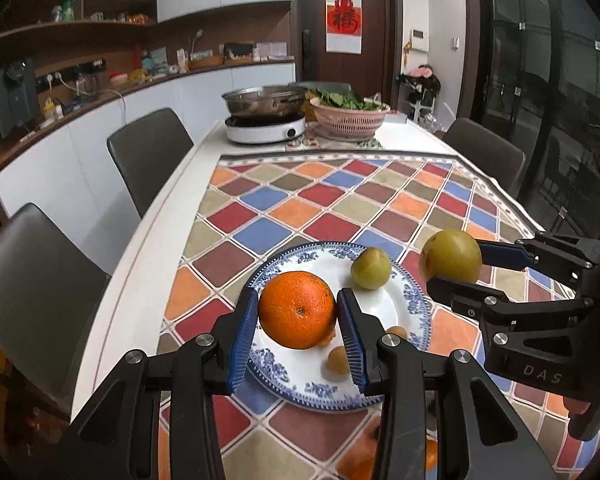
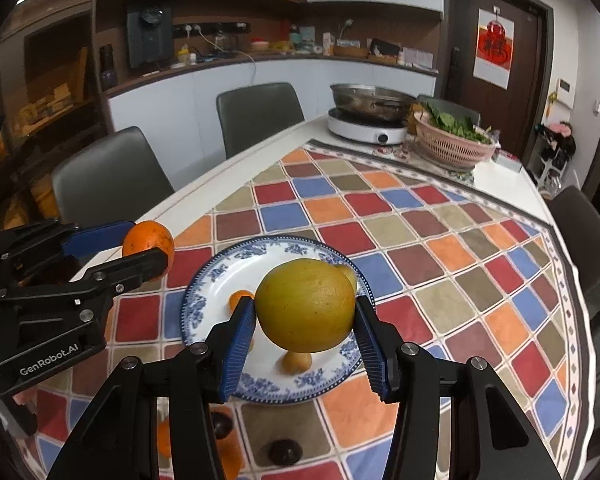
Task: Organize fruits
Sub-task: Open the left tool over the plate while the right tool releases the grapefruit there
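Observation:
My left gripper (image 1: 298, 320) is shut on an orange (image 1: 297, 310) and holds it above the near left part of a blue-and-white plate (image 1: 384, 304). On the plate lie a green fruit (image 1: 371, 268) and two small yellowish fruits (image 1: 338, 360). At the right, my right gripper (image 1: 454, 266) is shut on a yellow-green round fruit (image 1: 450, 256). In the right wrist view, that gripper (image 2: 306, 316) carries the yellow-green fruit (image 2: 306, 306) over the plate (image 2: 220, 292). The left gripper (image 2: 146, 246) with the orange (image 2: 150, 240) hangs left of the plate.
The plate sits on a checked cloth (image 2: 440, 248). Two dark fruits (image 2: 285, 452) and orange ones (image 2: 164, 436) lie on the cloth nearer than the plate. An induction cooker with a pot (image 1: 265, 128) and a pink basket of greens (image 1: 350, 118) stand at the far end. Grey chairs (image 1: 148, 152) line the table's left side.

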